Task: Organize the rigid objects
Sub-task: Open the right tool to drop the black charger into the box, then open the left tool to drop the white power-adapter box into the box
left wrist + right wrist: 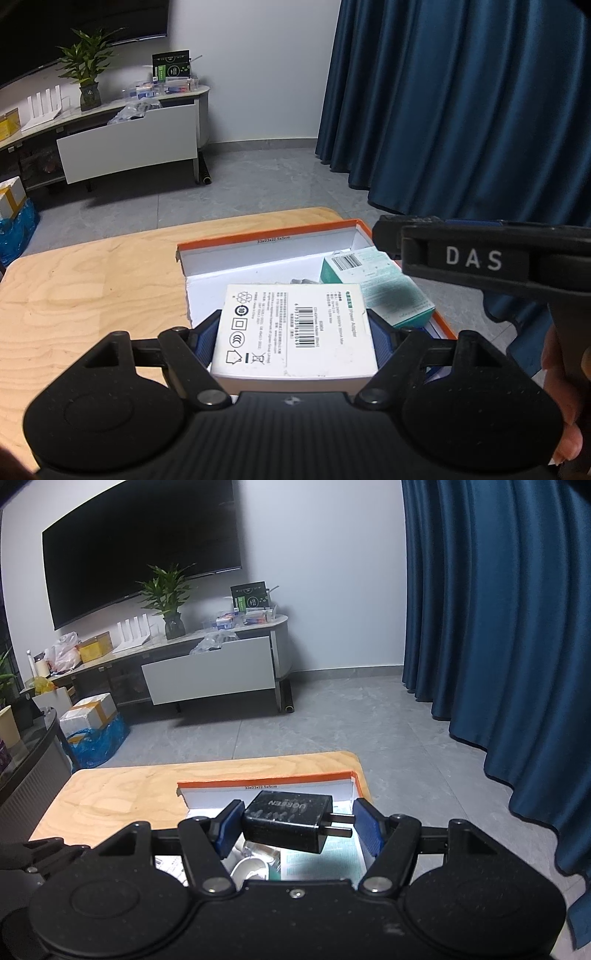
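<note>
Wooden surface (pixel 92 295) carries the orange-rimmed box (pixel 266 236), both claws poised above it. Left claw (pixel 295 332) clamps the white carton (pixel 295 328); right claw (pixel 299 827) pinches the black charger (pixel 288 825) end-to-end. Lower each level into free space before releasing.

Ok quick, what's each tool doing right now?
Left tool: closed on the white adapter box, above the orange box.
Right tool: closed on the black charger plug.
</note>
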`<state>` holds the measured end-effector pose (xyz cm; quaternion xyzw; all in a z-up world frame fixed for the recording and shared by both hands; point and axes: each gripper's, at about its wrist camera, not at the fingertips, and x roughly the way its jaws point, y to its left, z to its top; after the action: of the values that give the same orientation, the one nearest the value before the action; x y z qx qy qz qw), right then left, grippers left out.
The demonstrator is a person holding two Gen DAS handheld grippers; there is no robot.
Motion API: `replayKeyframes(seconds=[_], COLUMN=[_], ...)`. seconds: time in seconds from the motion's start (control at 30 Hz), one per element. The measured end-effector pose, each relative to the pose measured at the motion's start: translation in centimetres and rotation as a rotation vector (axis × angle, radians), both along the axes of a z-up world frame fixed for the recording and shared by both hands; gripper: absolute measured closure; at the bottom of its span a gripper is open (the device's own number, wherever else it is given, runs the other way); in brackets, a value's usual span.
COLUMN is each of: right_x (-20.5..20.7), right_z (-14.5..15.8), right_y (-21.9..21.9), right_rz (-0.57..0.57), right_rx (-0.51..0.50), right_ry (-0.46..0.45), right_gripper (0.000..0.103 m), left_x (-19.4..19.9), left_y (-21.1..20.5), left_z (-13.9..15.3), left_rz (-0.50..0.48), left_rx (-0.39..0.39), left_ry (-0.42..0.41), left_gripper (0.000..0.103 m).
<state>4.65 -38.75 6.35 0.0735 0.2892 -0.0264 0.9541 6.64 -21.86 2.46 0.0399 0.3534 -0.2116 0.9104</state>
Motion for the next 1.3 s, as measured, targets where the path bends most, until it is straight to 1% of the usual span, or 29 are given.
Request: replayKeyframes(seconds=[0.8,0.97,1.03,1.17,1.3], right_x=[6.6,8.0,7.9,6.2,3.7], right_z=[-1.6,-1.6,-1.3,-0.5,0.4], right_y=[-0.6,-0.8,-1.1,-2.1,-3.0], right_rz=[0.065,0.076,0.058,0.012,-0.023], right_rx=[0.021,0.021,0.022,0.048,0.030], right_ry=[0.080,0.046,0.035,-0.001,-0.025], right_gripper=[0.025,0.024,0.024,0.024,0.023], left_x=[1.7,1.7,1.6,1.4,0.7], left_y=[-0.6,-0.7,-0.7,-0.8,-1.4], left_z=[-0.5,-0.6,-0.6,-0.7,-1.0], left_rz=[0.006,0.005,0.002,-0.003,-0.023], left_rx=[-0.002,0.001,0.002,-0.003,-0.005], left_ry=[0.014,0.020,0.020,0.028,0.038], left_gripper=[0.024,0.024,0.024,0.024,0.024])
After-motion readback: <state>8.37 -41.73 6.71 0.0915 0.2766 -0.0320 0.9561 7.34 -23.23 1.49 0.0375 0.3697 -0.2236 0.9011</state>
